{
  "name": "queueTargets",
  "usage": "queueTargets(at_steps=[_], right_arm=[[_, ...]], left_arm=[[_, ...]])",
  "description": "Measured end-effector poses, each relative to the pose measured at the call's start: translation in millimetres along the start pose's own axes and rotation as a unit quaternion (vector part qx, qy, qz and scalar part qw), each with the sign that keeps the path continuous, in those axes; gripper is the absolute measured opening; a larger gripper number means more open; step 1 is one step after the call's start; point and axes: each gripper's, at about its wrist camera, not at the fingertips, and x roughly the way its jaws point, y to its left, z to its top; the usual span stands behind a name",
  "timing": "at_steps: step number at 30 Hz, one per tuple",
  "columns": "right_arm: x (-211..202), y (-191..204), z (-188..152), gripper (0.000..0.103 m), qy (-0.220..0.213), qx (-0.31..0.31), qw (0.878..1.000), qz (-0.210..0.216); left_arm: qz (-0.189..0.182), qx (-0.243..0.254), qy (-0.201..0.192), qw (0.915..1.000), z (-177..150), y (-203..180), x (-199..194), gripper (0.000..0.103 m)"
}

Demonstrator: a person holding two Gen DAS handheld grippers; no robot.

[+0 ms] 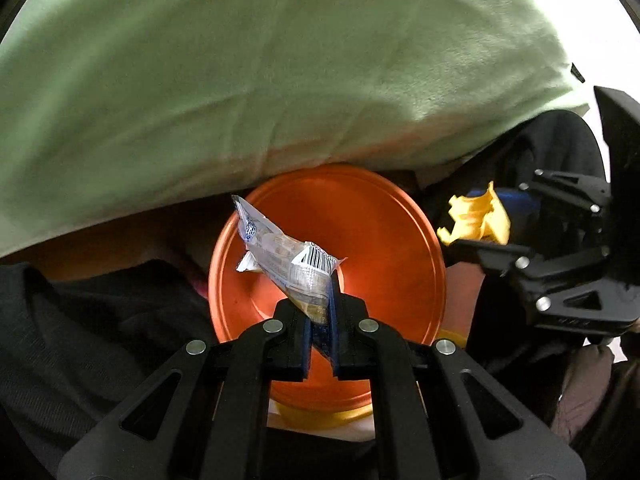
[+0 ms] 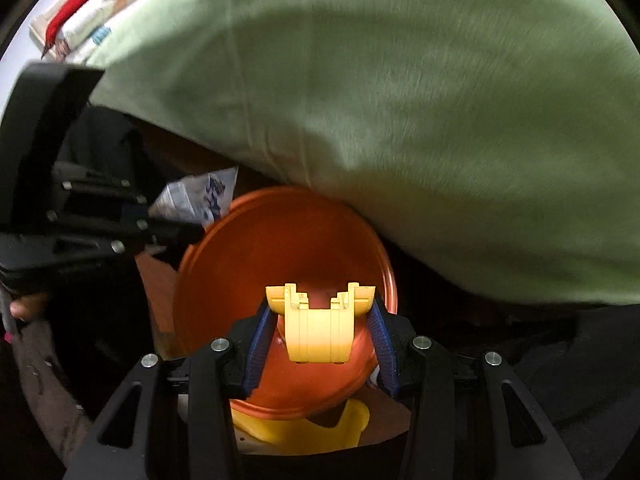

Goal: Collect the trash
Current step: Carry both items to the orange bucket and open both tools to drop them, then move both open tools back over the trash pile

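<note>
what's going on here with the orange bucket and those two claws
A person is collecting trash with a claw in each hand. The left claw is shut on a crumpled snack wrapper, and the right claw grips a yellow plastic piece. Both point down over the open orange bin, beside a green blanket. Neither item has been dropped in yet.

Glossy, smooth orange plastic bin (image 1: pixel 360 216); crinkly, shiny plastic-film wrapper (image 1: pixel 288 264); smooth matt yellow plastic piece (image 2: pixel 318 328); soft, fuzzy pale-green cloth (image 1: pixel 260 80); matt black plastic claws with ribbed blue pads (image 2: pixel 256 344).
</note>
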Motion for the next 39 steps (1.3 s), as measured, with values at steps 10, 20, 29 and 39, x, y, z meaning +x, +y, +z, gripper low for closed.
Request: queueTargets(at_steps=[10, 20, 29, 39], right_arm=[[16, -4, 8, 0.045, 0.039, -0.021, 0.999, 0.016], [30, 0, 14, 0.068, 0.051, -0.031, 0.998, 0.017], [10, -10, 12, 0.068, 0.04, -0.024, 0.999, 0.01], [-41, -5, 7, 0.068, -0.009, -0.025, 1.0, 0.012]], left_arm=[[-0.002, -0.002, 0.032, 0.9995, 8, 4, 16, 0.006], [0.033, 0.005, 0.029, 0.999, 14, -5, 16, 0.059], [0.023, -0.008, 0.004, 0.9997, 13, 0, 0, 0.063], [0.023, -0.02, -0.058, 0.9978, 6, 3, -38, 0.063]])
